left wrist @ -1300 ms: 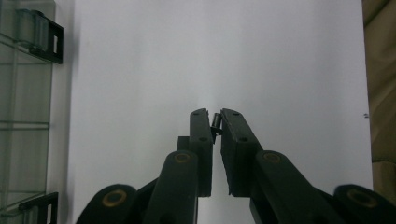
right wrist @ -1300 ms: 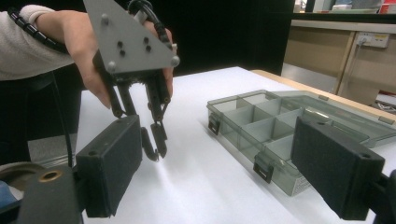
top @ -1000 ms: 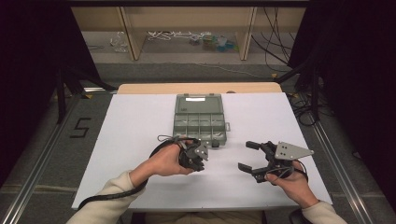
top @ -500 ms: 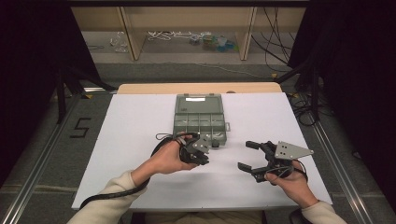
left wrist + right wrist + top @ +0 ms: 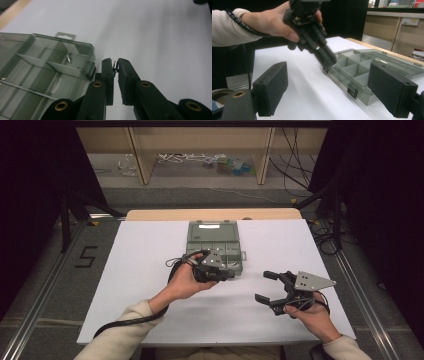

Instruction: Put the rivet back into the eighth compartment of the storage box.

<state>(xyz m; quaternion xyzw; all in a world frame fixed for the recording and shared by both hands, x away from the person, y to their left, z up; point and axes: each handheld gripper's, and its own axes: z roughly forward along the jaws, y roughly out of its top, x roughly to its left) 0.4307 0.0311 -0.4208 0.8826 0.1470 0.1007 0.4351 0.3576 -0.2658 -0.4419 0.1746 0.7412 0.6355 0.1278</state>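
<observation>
Small shiny metal cylinder (image 5: 115,65), silvery with a darker band at its lower end, pinched upright between the tips of the left gripper (image 5: 115,65); jaws drawn nearly together, pads pressing on both its sides. Too small to name more exactly. In the high view, left gripper (image 5: 226,274) held above the table (image 5: 140,270) at the near edge of the compartment box (image 5: 196,238), tips pointing right. In the right gripper view, same left gripper (image 5: 327,67) slanting down from the hand (image 5: 272,21), tips just above the near left corner of the box (image 5: 372,98), apart from the white surface beneath.

Compartment box: smoky grey translucent plastic, open, lid laid back flat on the far side, thin dividers marking off rectangular cells. In the left gripper view, a hang tab (image 5: 65,36) on its rim, and a small pale part (image 5: 68,58) lying in one cell. A dark latch (image 5: 352,91) on the near wall.

Right gripper (image 5: 265,286) resting low over the table, near right, well apart from the box; jaws spread wide, nothing between them. Grey three-cornered plate on top, right hand (image 5: 312,312) gripping from behind.
</observation>
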